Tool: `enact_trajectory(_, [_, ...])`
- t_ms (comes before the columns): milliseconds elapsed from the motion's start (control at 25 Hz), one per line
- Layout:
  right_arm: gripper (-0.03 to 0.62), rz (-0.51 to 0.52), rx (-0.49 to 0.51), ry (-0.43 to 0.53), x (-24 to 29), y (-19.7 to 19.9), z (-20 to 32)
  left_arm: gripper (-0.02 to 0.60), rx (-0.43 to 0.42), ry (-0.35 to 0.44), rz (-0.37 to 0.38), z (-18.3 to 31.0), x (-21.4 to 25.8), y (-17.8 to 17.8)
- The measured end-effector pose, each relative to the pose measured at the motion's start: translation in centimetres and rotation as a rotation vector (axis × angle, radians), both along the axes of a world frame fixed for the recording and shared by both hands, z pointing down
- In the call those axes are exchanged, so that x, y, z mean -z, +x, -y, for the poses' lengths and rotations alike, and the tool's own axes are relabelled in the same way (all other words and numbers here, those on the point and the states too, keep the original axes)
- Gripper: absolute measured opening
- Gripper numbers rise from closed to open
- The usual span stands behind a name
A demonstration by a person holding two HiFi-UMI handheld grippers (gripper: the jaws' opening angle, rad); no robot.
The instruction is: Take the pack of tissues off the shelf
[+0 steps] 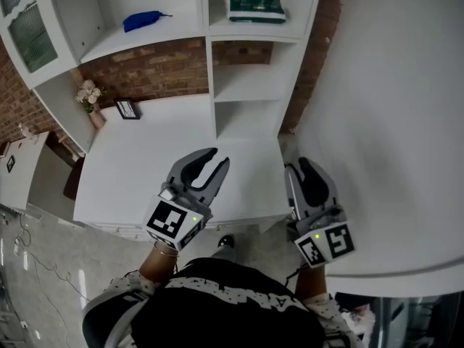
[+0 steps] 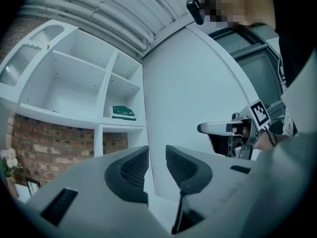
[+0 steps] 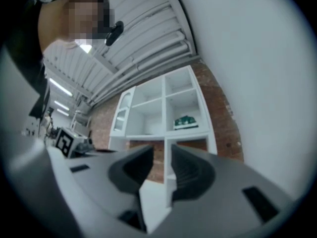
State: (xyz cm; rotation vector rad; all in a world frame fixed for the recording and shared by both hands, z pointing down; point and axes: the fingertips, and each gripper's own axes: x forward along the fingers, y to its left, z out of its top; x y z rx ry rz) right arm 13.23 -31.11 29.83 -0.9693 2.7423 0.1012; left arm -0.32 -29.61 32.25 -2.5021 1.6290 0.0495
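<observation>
A tall white shelf unit (image 1: 206,85) with open compartments stands against a red brick wall (image 1: 152,67). In front of it lies a wide white counter (image 1: 145,165), and a large plain white panel (image 1: 391,122) fills the right side of the head view.

At the bottom of that view is the person's dark top (image 1: 225,303). They hold out both grippers over the near edge of the counter, pointing toward the shelves. The left gripper (image 1: 217,158) has its jaws moderately apart with nothing between them. The right gripper (image 1: 299,164), beside the white panel, has its jaws a little apart and is also empty.

The pack of tissues (image 1: 254,4), dark green, lies flat in the upper right compartment of the shelf unit, well apart from both grippers. Both gripper views show it far off, beyond the jaws.

A blue object (image 1: 145,20) lies in the compartment to its left. At the counter's far left stand a small vase of pale flowers (image 1: 90,96) and, just beside it, a small dark picture frame (image 1: 127,109).
</observation>
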Motion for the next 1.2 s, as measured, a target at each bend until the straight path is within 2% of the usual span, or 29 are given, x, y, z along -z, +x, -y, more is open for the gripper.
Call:
enact_trajectory(200, [0.11,-0.037,-0.023,0.036,1.7,0.1,3.7,0.142,0.015,0.054,0.005,4.1,2.4,-0.6])
enact_trajectory(360, [0.11,-0.057,-0.037,0.069,3.3,-0.3,6.9,0.15,0.04,0.132,0.038,7.5,4.9,-2.0])
enact_trajectory(640, [0.11,-0.094,-0.064,0.113,5.9,-2.0,12.1,0.164,0.082,0.168,0.08,13.3,7.9,-4.3])
enact_trajectory(800, [0.114,-0.087,-0.057,0.105,7.4,-3.2,14.7,0.164,0.1,0.201,0.097,16.0,10.0,-5.3])
enact_trajectory(920, [0.115,-0.093,-0.063,0.111,8.6,-4.0,16.6,0.164,0.111,0.202,0.102,17.9,11.1,-6.1])
enact_trajectory(1080, [0.118,-0.093,-0.076,0.127,10.3,-5.3,19.0,0.164,0.132,0.159,0.122,20.2,11.9,-7.2])
enact_trajectory(1200, [0.118,-0.086,-0.081,0.121,11.5,-6.1,20.6,0.164,0.138,0.178,0.126,21.4,13.2,-7.7])
